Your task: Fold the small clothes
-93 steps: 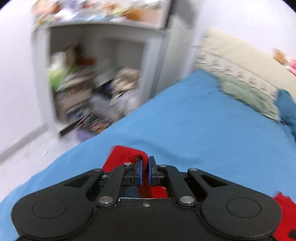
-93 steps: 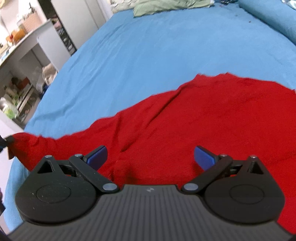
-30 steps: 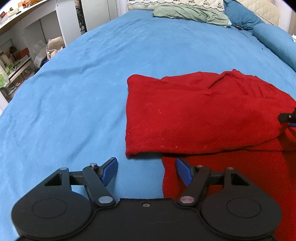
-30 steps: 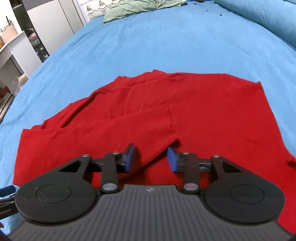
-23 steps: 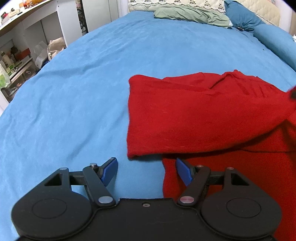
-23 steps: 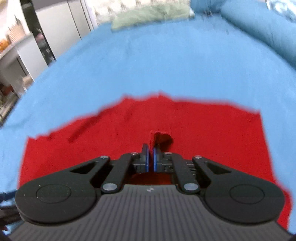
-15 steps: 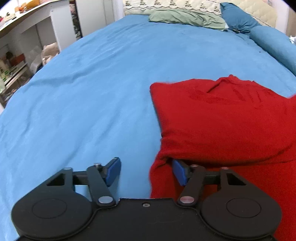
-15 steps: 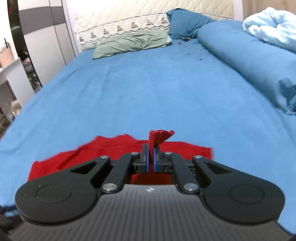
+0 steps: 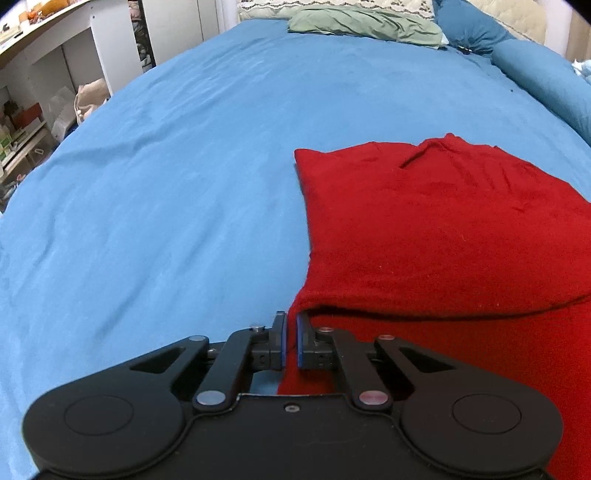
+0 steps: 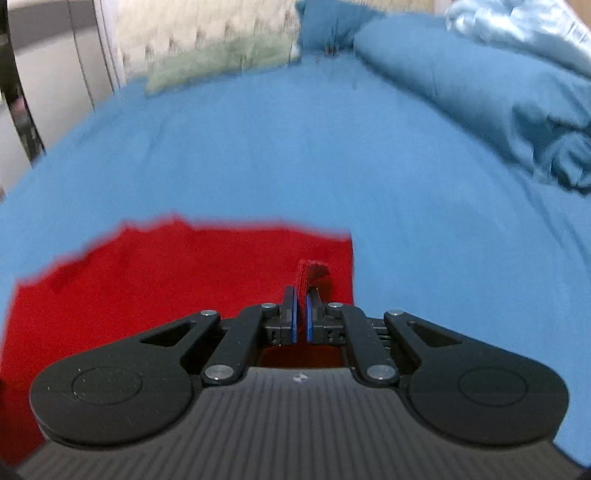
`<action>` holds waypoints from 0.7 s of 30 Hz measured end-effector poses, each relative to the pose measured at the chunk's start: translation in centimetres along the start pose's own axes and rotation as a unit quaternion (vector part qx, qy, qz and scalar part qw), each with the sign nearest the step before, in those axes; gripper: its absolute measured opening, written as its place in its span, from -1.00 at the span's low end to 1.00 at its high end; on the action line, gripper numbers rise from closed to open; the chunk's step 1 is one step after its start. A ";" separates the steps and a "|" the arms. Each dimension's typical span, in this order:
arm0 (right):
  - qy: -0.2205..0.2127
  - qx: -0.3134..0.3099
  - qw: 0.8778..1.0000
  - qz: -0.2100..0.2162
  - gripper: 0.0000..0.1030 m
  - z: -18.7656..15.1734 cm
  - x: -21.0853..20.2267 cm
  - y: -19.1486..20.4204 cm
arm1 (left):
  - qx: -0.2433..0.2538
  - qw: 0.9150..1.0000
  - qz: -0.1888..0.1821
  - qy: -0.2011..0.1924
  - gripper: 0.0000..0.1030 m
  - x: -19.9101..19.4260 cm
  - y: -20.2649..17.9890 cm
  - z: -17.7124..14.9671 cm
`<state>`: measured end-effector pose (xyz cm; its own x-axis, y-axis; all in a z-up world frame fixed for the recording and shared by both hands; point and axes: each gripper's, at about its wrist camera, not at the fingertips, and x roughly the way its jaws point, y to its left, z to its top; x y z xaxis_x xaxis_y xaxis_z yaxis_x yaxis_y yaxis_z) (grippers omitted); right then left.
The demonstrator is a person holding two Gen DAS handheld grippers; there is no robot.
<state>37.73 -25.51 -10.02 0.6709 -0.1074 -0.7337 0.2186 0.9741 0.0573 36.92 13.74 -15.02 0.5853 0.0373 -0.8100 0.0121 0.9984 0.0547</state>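
A red knit sweater (image 9: 443, 229) lies on the blue bed sheet (image 9: 166, 184), with one part folded over the body. My left gripper (image 9: 290, 325) is shut on the sweater's left edge, at the near corner of the fold. In the right wrist view the sweater (image 10: 166, 273) lies below and to the left. My right gripper (image 10: 300, 302) is shut on a red cuff end (image 10: 308, 275) that stands up between the blue pads, lifted above the garment.
A green pillow (image 9: 362, 26) and blue pillows (image 9: 469, 33) lie at the head of the bed. A rolled blue duvet (image 10: 480, 99) runs along the right side. White shelves (image 9: 48, 92) with clutter stand off the left edge.
My left gripper moved in and closed on the sweater's left edge. My right gripper, shut on the cuff, lifted it and carried it toward the right; its view is blurred.
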 end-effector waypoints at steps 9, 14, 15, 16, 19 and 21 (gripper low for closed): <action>0.009 -0.068 0.998 0.005 0.64 -1.3 -1.9 -0.7 | 0.030 0.997 -0.027 -0.063 0.09 -5.1 -1.4 2.3; 0.031 -0.092 0.993 0.067 0.64 -0.8 0.3 1.4 | 0.039 0.995 -0.070 -0.062 0.10 -3.0 -3.7 4.4; 0.041 -0.092 0.993 0.067 0.63 -1.1 1.3 1.6 | 0.035 0.995 -0.073 -0.055 0.10 -2.0 -3.9 4.6; 0.051 -0.088 0.993 0.063 0.63 -1.4 2.2 1.5 | 0.029 0.996 -0.075 -0.041 0.10 -0.6 -4.0 4.9; 0.065 -0.072 0.993 0.060 0.68 -1.8 3.9 0.7 | -0.014 0.997 -0.069 0.023 0.04 3.2 -3.7 5.3; 0.071 -0.075 0.992 0.067 0.68 -1.6 3.7 0.7 | -0.042 0.995 -0.084 0.018 0.04 3.1 -2.9 6.1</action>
<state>39.22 -24.88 -13.79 0.5782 0.0443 -0.8147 0.0193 0.9975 0.0680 43.64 10.66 -14.15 0.5511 -0.1302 -0.8242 0.0379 0.9906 -0.1311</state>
